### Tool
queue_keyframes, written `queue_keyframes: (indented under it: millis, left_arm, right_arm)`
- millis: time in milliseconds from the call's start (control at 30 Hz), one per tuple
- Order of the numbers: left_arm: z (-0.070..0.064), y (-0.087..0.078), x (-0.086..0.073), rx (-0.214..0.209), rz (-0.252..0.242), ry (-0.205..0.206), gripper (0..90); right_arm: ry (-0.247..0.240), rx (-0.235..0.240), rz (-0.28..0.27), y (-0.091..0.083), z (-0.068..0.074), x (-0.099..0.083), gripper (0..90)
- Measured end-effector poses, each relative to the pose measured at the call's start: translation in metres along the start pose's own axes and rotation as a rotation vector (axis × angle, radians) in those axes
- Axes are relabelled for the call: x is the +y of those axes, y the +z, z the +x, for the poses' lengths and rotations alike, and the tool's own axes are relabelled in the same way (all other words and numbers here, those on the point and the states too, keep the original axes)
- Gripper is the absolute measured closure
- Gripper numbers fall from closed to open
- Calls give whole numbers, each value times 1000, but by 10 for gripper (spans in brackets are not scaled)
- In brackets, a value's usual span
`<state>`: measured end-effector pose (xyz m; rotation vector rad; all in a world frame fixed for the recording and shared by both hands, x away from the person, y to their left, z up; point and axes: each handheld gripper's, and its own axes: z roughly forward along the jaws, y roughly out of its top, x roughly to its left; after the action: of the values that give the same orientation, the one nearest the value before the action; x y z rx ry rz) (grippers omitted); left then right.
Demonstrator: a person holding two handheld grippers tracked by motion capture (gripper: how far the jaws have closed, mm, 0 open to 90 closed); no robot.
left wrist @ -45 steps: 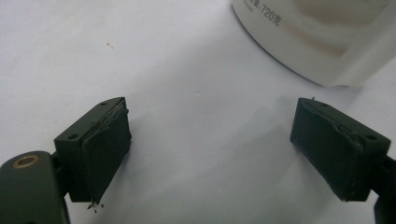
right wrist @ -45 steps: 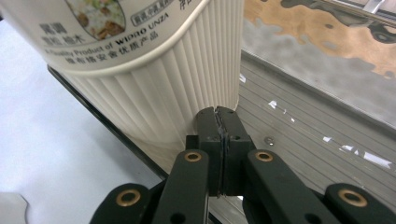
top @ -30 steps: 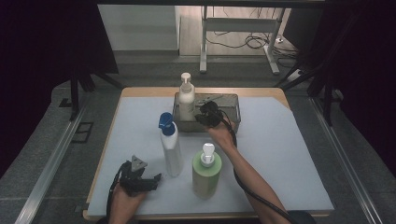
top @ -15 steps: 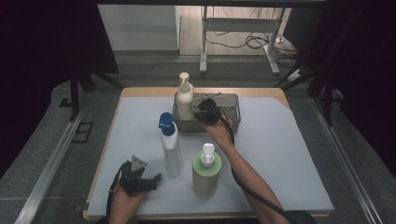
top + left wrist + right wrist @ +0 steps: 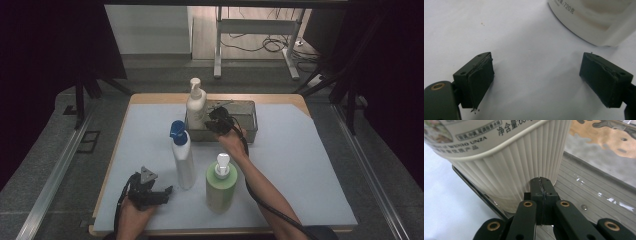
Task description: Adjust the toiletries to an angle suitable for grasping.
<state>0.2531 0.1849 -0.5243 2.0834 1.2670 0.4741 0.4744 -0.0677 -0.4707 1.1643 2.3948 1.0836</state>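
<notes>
A: Right, the cream ribbed plastic pump bottle (image 5: pixel 506 162) stands upright at the left end of the grey metal tray (image 5: pixel 248 120) at the far side of the bench (image 5: pixel 310 165), and the right claw (image 5: pixel 541 185) is clenched on nothing, its tips touching the bottle's base.

B: So what's the step, as you read it?

A: Nudging or regrasping, I'd judge. To do it well: back off, spread the jaws, and close across the ribbed body low down, clear of the tray's wall.

B: And the left claw (image 5: pixel 536 77)?

A: Released, jaws wide, resting low over the bench near the white bottle with the blue cap (image 5: pixel 182 155). The green pump bottle (image 5: pixel 220 185) sits by the right forearm; mind it when withdrawing.
</notes>
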Motion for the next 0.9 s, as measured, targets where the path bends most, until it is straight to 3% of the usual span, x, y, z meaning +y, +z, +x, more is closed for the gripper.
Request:
queue_keyframes:
  millis: [200, 467, 900]
  left_arm:
    - [0, 0, 0, 0, 0, 0, 123]
    - [0, 0, 0, 0, 0, 0, 123]
    - [0, 0, 0, 1, 0, 0, 123]
  right_arm:
    - [1, -1, -2, 2, 1, 2, 897]
    - [43, -13, -19, -4, -4, 12, 897]
    - [24, -20, 17, 4, -3, 21, 898]
